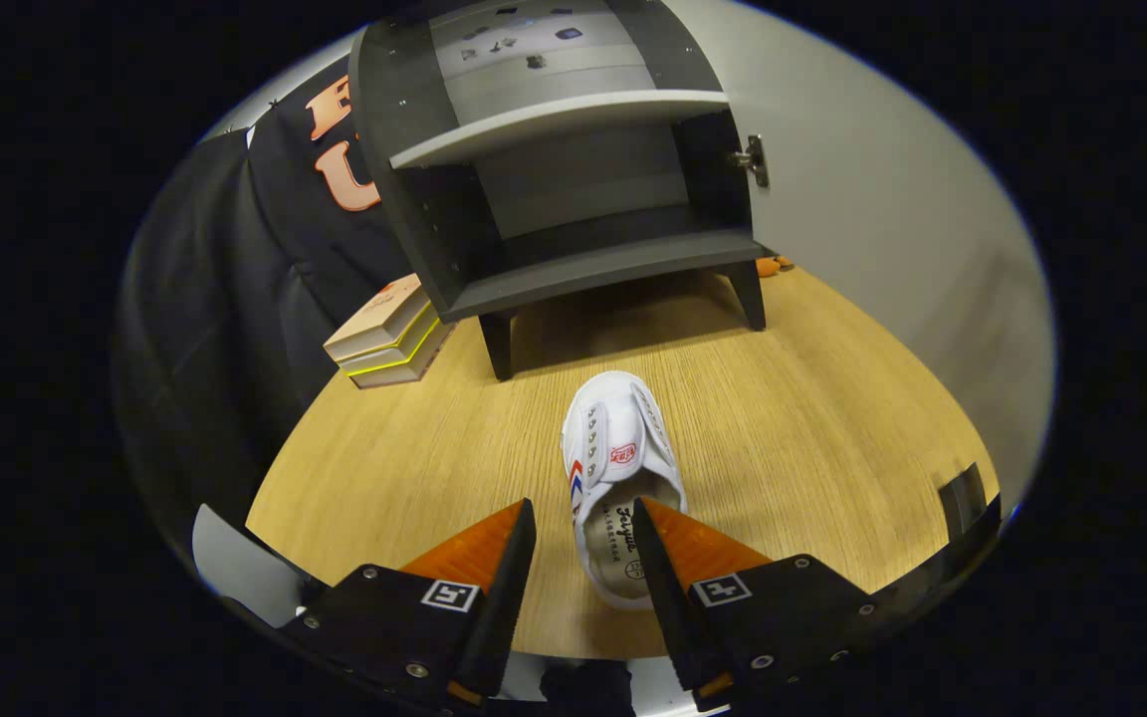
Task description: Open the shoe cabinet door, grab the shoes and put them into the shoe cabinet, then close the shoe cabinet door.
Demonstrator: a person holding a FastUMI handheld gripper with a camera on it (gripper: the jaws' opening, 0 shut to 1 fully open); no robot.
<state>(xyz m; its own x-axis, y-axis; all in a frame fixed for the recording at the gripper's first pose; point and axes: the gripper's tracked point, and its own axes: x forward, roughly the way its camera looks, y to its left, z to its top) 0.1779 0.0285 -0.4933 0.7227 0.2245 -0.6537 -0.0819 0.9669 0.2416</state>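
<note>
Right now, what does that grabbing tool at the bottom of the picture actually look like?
The gripper has two wedge-shaped fingers that taper to points, mounted on dark blocky bodies held by small round screws. Each body carries a small square black-and-white marker. The fingers stand apart, with the heel of the white shoe between them.

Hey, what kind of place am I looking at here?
Likely a staged recording booth, not a real home: a small dark shoe cabinet stands open on a wooden tabletop, black cloth hangs behind it, and stacked boxes sit beside it. The open gripper straddles the heel of a white shoe.
</note>
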